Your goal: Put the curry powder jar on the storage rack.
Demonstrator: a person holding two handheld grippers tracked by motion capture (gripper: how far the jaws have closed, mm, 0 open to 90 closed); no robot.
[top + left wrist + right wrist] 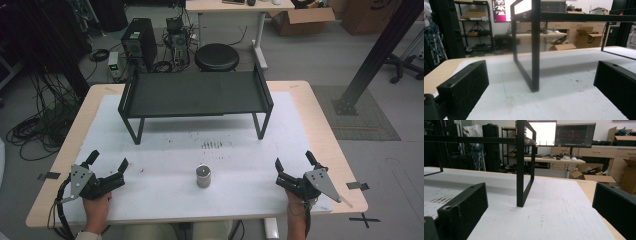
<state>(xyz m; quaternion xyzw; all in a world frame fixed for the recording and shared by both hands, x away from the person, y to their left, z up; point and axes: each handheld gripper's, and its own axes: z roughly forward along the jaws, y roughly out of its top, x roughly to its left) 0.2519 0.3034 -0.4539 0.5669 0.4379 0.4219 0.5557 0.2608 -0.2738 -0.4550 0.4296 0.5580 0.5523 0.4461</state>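
Observation:
A small grey metal cylinder (203, 176) stands upright on the white mat (165, 150), near the table's front middle. Behind it a black metal shelf stand (195, 95) spans the back of the mat; its left leg frame (535, 50) rises ahead in the left gripper view and its right leg frame (521, 170) in the right gripper view. My left gripper (108, 161) rests at the front left, open and empty. My right gripper (294, 161) rests at the front right, open and empty. Both sit well apart from the cylinder.
A patch of dark marks (212, 145) lies on the mat between the stand and the cylinder. Beyond the table stand a black stool (216, 56), a computer tower (139, 42) and floor cables. A black slanted post (372, 55) rises at the right.

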